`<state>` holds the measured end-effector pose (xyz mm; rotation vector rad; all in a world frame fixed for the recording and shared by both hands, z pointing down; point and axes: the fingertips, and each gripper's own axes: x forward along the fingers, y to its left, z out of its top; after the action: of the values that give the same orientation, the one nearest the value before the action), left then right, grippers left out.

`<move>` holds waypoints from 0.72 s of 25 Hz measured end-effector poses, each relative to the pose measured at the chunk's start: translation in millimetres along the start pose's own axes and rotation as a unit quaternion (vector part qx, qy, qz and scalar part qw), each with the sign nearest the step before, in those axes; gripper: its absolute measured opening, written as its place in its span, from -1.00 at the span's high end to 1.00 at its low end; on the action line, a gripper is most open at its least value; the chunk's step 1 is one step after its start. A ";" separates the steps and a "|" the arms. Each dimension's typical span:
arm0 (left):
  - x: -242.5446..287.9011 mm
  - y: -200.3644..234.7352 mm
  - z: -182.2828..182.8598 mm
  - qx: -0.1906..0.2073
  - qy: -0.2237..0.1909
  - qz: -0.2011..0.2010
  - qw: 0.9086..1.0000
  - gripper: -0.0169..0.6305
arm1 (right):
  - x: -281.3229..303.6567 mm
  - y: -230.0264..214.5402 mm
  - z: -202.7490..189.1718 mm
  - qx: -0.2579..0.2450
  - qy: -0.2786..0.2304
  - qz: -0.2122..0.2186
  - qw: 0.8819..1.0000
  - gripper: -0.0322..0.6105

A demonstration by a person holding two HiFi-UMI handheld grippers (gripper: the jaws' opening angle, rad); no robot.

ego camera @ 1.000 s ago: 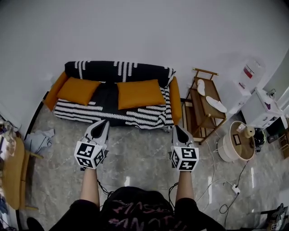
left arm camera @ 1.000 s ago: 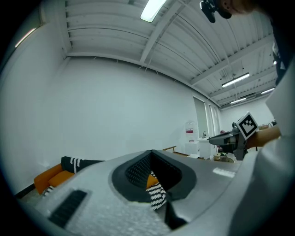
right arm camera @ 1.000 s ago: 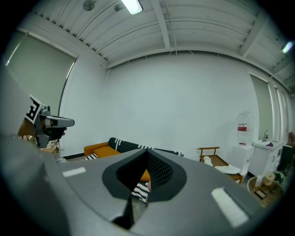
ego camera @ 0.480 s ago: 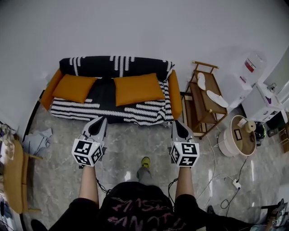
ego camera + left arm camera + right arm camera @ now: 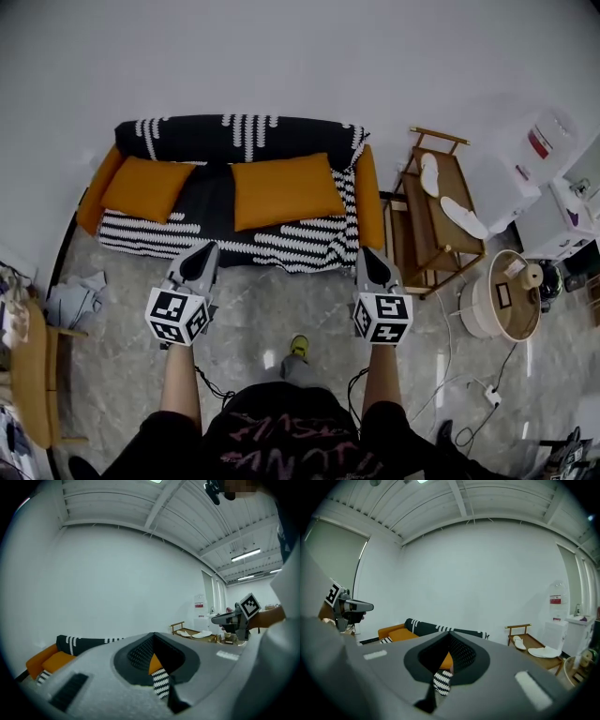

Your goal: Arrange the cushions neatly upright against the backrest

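Note:
Two orange cushions lie flat on the seat of a sofa (image 5: 234, 139) draped in a black cover with white stripes. The smaller cushion (image 5: 141, 187) is at the sofa's left end, the larger cushion (image 5: 286, 190) right of the middle. My left gripper (image 5: 208, 247) hovers over the floor just before the sofa's front edge, shut and empty. My right gripper (image 5: 367, 251) is level with it near the sofa's right corner, also shut and empty. Neither touches a cushion. In the left gripper view the sofa (image 5: 79, 643) shows low at left.
A wooden rack (image 5: 427, 234) carrying white slippers (image 5: 452, 214) stands right of the sofa. Beyond it are a round tub (image 5: 502, 295), cables with a power strip (image 5: 489, 395) and white appliances (image 5: 539, 155). A wooden table (image 5: 28, 370) and a crumpled cloth (image 5: 80, 298) lie at left.
Both grippers have moved forward toward the sofa, which now sits closer to their tips. The person has stepped forward, a shoe now showing. The cushions have not moved.

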<state>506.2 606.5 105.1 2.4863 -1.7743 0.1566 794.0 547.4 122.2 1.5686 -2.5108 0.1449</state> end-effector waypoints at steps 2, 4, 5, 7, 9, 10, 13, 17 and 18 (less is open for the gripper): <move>26.7 6.3 -1.0 0.000 0.007 0.003 1.000 0.95 | 24.8 -14.8 -1.2 0.011 0.004 0.007 1.000 0.86; 53.4 10.3 -0.9 -0.002 0.014 0.008 1.000 0.95 | 49.0 -30.4 -2.1 0.010 0.010 0.013 1.000 0.86; 66.7 10.4 -0.1 -0.003 0.017 0.009 1.000 0.95 | 59.6 -39.5 -2.1 0.011 0.012 0.015 1.000 0.86; 91.9 7.6 3.6 -0.002 0.022 0.010 1.000 0.95 | 77.9 -58.9 -0.1 0.013 0.016 0.018 1.000 0.86; 113.6 8.2 10.7 0.002 0.023 0.011 1.000 0.95 | 95.8 -74.4 4.7 0.008 0.017 0.018 1.000 0.86; 122.9 10.5 14.7 0.003 0.023 0.013 1.000 0.95 | 104.7 -80.0 7.9 0.006 0.016 0.019 1.000 0.86; 146.8 16.0 25.5 0.008 0.021 0.021 1.000 0.95 | 127.0 -95.0 16.5 0.004 0.013 0.022 1.000 0.86; 170.3 20.4 28.3 0.010 0.026 0.028 0.999 0.95 | 149.6 -111.7 20.2 -0.002 0.015 0.025 1.000 0.86; 174.8 23.4 28.0 0.009 0.028 0.031 0.999 0.95 | 156.1 -113.8 20.4 -0.008 0.015 0.025 1.000 0.86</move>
<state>541.5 431.5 100.4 2.4161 -1.8365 0.2441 827.3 356.3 132.3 1.4863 -2.5227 0.1543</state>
